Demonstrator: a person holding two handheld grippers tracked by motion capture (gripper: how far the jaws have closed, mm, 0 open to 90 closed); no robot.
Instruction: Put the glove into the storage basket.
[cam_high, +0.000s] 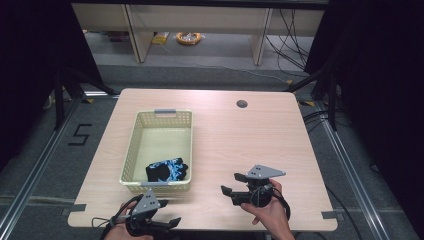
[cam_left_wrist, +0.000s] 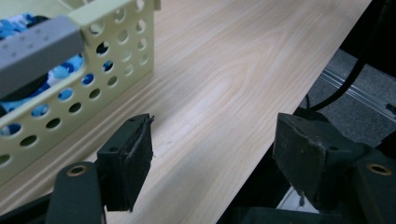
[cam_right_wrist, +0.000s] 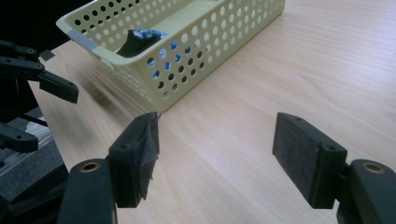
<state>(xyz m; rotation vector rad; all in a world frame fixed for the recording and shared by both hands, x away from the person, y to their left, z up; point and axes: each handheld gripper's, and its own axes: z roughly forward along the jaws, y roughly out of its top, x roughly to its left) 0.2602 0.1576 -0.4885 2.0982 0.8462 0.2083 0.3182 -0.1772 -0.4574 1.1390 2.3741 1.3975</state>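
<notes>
From the high view we find a yellow perforated basket (cam_high: 159, 150) on the left half of the wooden table (cam_high: 240, 145), and in its near end a blue-and-black glove (cam_high: 167, 170) lying bunched against the front wall. The left gripper (cam_high: 167, 212) sits at the table's near edge, just in front of the basket's near wall, with its jaws pointing to the right and standing apart, nothing between them. The right gripper (cam_high: 232, 183) is held above the bare wood to the right of the basket, well apart from it, its jaws pointing left toward the basket and likewise spread with nothing in them.

In the left gripper view we note its two black pads (cam_left_wrist: 130, 158) set wide, with only bare tabletop (cam_left_wrist: 224, 84) between them. The basket's corner (cam_left_wrist: 116, 51) stands at upper left, near the left pad but not touching it; blue fabric of the glove (cam_left_wrist: 60, 72) shows through the holes behind a grey handle strip (cam_left_wrist: 32, 51).

In the right gripper view we record the pads (cam_right_wrist: 140, 154) again wide apart over plain wood (cam_right_wrist: 289, 70). The basket (cam_right_wrist: 201, 51) lies ahead and to the left, with the glove (cam_right_wrist: 140, 39) visible at its near end. The left gripper (cam_right_wrist: 37, 70) shows at the far left.
</notes>
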